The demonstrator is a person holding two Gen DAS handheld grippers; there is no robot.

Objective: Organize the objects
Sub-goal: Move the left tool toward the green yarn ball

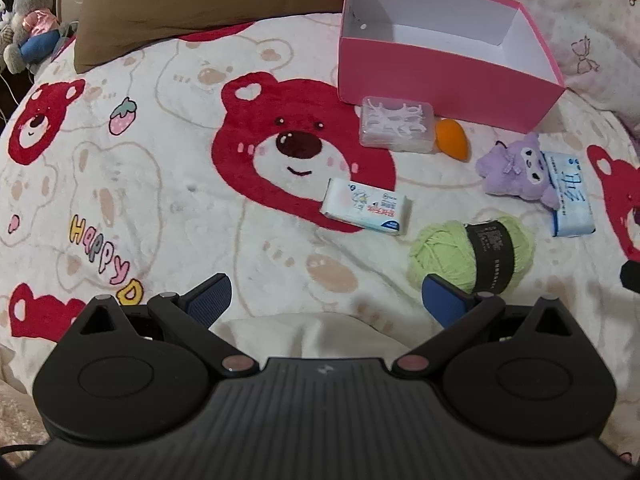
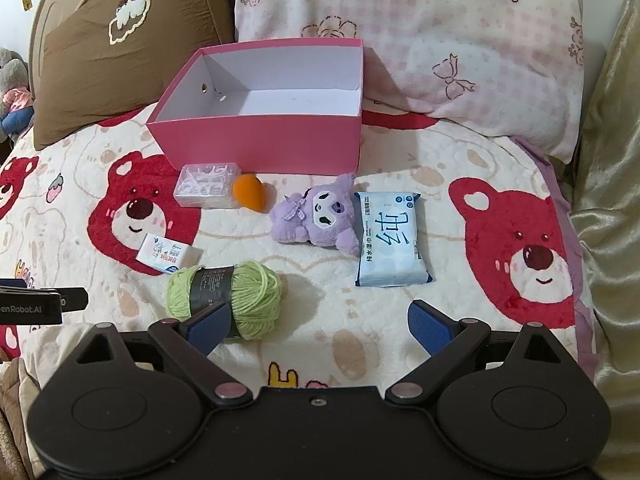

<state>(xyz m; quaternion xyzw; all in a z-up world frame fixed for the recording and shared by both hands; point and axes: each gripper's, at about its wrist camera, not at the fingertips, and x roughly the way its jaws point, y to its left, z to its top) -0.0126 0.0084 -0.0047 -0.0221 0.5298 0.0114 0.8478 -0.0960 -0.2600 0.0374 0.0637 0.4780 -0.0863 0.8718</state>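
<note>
Both claws spread wide, gripping nothing: left claw (image 1: 326,298), right claw (image 2: 316,326), low over the bear blanket (image 2: 500,320). Landmark: green yarn ball (image 2: 224,294), just ahead of the right claw's left finger. Just left of the yarn, small white packet (image 2: 168,258). Right of it, blue wipes pack (image 2: 392,238). Beyond the yarn, purple plush (image 2: 316,216), touching the wipes. Further beyond, orange sponge (image 2: 250,192) beside clear floss box (image 2: 206,185). Farthest, open pink box (image 2: 260,136), nothing visible inside.

Home bedroom: bear-print blanket (image 2: 400,320), pillows (image 2: 460,40), plush toys (image 1: 28,20).
</note>
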